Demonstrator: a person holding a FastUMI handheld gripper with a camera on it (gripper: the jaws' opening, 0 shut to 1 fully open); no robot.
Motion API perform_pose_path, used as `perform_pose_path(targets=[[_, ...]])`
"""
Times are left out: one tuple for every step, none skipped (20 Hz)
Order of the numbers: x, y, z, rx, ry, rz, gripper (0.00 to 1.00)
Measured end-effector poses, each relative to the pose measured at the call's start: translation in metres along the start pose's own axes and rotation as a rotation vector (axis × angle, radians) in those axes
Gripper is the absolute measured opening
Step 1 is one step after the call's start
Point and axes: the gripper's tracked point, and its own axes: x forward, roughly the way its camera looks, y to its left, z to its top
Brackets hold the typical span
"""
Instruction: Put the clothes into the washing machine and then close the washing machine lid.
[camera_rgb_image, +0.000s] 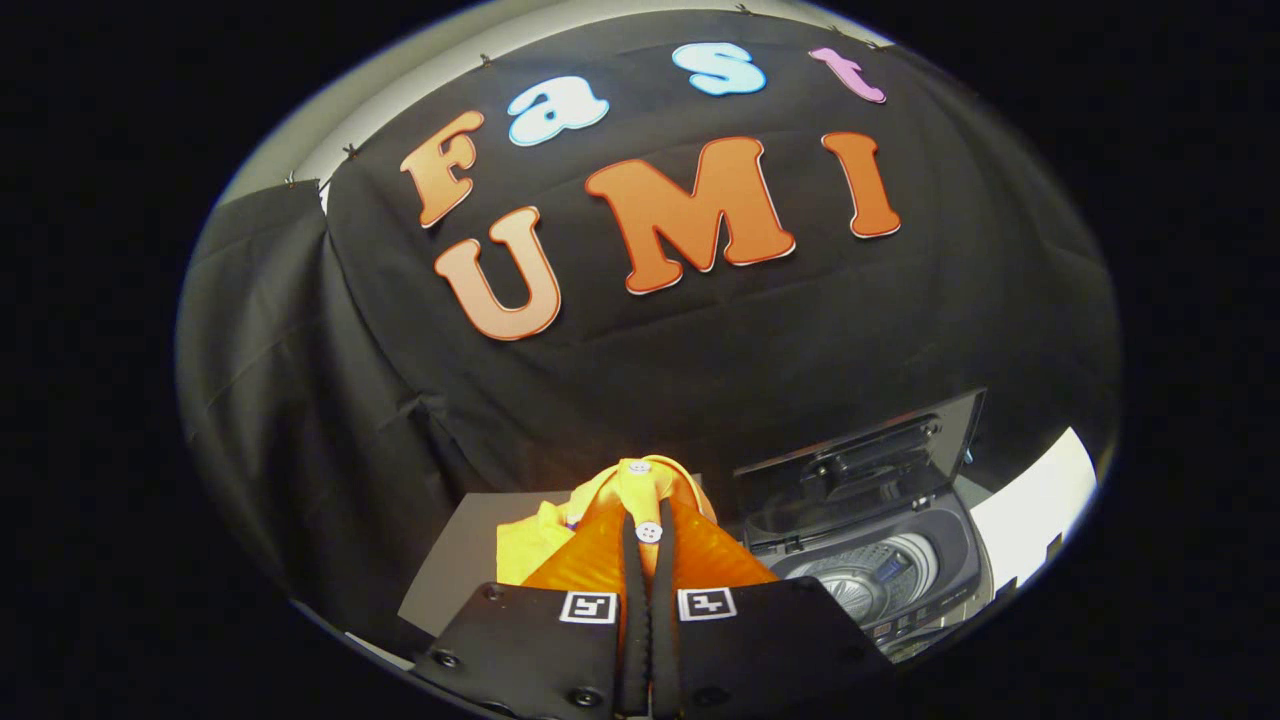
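1. Grey mat (450, 560) is lying at 10 o'clock off the fingers, under the garment's loose end.
2. Gripper (648, 535) is clamping the yellow-orange shirt (620, 500); jaws are nearly touching, cloth bunching between and just ahead at 12 o'clock.
3. Washing machine (880, 570) is sitting at 2 o'clock, lid (860, 465) standing open, drum (880, 578) showing.

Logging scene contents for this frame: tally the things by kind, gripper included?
Yellow shirt, pinched between the fingers: 1
Toy washing machine, lid up: 1
Grey mat under the shirt: 1
Gripper, shut on the shirt: 1
Total: 4
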Motion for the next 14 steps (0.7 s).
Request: perform_pose_path(targets=[[-0.011, -0.013, 0.01, -0.002, -0.011, 0.004, 0.09], [-0.017, -0.027, 0.019, -0.006, -0.019, 0.006, 0.09], [-0.023, -0.039, 0.027, -0.012, -0.029, 0.008, 0.09], [-0.028, -0.052, 0.037, -0.016, -0.039, 0.008, 0.09], [-0.034, -0.063, 0.046, -0.019, -0.048, 0.009, 0.09], [-0.036, -0.074, 0.053, -0.022, -0.056, 0.01, 0.09], [-0.038, -0.083, 0.058, -0.021, -0.063, 0.011, 0.09], [-0.038, -0.091, 0.062, -0.021, -0.064, 0.018, 0.09], [-0.041, -0.099, 0.065, -0.023, -0.064, 0.023, 0.09], [-0.041, -0.106, 0.067, -0.025, -0.063, 0.024, 0.09], [-0.04, -0.113, 0.068, -0.028, -0.058, 0.028, 0.09], [-0.04, -0.12, 0.072, -0.026, -0.062, 0.03, 0.09], [-0.04, -0.125, 0.075, -0.027, -0.062, 0.032, 0.09], [-0.039, -0.132, 0.078, -0.034, -0.066, 0.031, 0.09]])
